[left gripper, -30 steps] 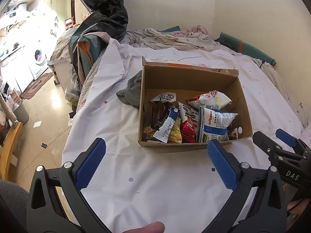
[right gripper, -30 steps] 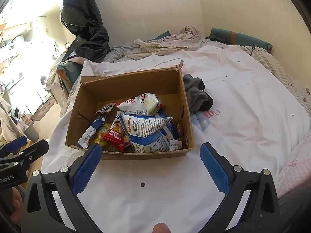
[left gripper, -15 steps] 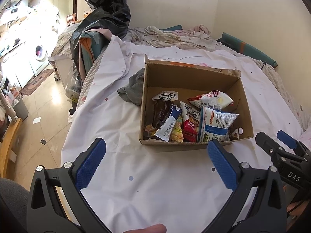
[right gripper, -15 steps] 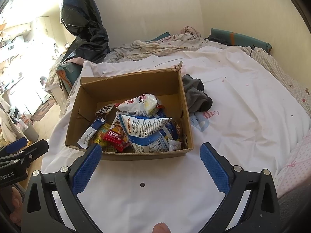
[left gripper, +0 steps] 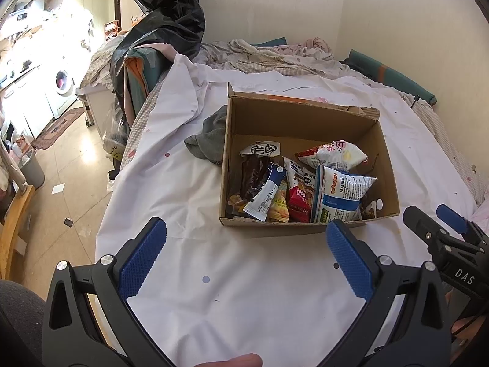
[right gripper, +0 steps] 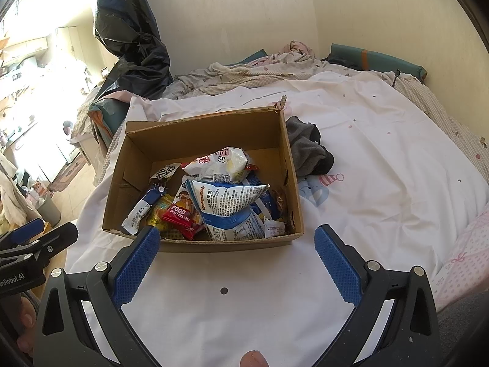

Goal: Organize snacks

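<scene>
An open cardboard box (left gripper: 301, 119) sits on a white sheet (left gripper: 244, 275) on a bed; it also shows in the right wrist view (right gripper: 214, 122). Several snack packets lie inside it: a blue and white bag (left gripper: 339, 197) (right gripper: 232, 203), a red "FOOD" packet (left gripper: 299, 197) (right gripper: 180, 214), a white and red bag (left gripper: 334, 154) (right gripper: 220, 163) and a blue and white stick (left gripper: 266, 195) (right gripper: 143, 206). My left gripper (left gripper: 246, 249) is open and empty, just short of the box's near wall. My right gripper (right gripper: 237, 253) is open and empty, also at the near wall.
A grey cloth (left gripper: 211, 136) (right gripper: 305, 150) lies against the box's side. Black plastic bags (left gripper: 165, 21) and crumpled bedding (left gripper: 269, 55) are at the bed's far end. The bed's left edge drops to a tiled floor (left gripper: 70, 168). Walls close the far and right sides.
The left wrist view has shifted slightly, so the box sits a little lower and to the right. The right wrist view is nearly unchanged. Both grippers stay open.
</scene>
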`<state>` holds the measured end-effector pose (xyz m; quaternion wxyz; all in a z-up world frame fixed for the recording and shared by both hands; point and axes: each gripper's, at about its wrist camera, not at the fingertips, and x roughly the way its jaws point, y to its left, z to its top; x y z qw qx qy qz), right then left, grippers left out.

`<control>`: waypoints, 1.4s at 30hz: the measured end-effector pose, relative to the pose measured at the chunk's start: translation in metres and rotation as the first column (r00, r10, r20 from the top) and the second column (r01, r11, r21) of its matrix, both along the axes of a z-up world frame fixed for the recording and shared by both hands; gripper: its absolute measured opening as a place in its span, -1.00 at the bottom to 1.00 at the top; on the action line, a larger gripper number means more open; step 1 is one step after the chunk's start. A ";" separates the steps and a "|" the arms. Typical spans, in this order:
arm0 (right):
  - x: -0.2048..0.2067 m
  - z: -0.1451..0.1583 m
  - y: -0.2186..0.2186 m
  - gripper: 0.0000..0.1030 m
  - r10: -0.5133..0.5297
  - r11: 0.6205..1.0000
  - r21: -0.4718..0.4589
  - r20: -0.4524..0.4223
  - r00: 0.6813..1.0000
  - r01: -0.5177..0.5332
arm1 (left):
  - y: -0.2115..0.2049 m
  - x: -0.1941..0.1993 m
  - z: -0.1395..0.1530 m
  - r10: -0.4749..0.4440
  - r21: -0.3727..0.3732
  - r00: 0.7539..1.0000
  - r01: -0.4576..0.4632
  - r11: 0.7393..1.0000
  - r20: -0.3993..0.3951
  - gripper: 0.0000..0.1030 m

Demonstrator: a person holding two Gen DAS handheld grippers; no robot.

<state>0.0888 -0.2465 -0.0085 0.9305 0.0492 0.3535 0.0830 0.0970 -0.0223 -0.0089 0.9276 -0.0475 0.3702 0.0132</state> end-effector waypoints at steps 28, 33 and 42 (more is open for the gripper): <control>-0.001 0.001 -0.001 1.00 -0.004 1.000 0.009 0.010 1.000 0.004 | -0.001 0.000 0.001 -0.004 0.013 1.000 0.003 1.000 0.006 1.00; -0.001 0.001 -0.001 1.00 -0.004 1.000 0.009 0.011 1.000 0.003 | 0.000 -0.001 -0.001 -0.004 0.010 1.000 0.004 1.000 0.001 1.00; -0.001 0.003 -0.002 1.00 -0.007 1.000 0.011 0.016 1.000 0.007 | 0.000 -0.001 -0.002 -0.006 0.010 1.000 0.006 1.000 -0.005 1.00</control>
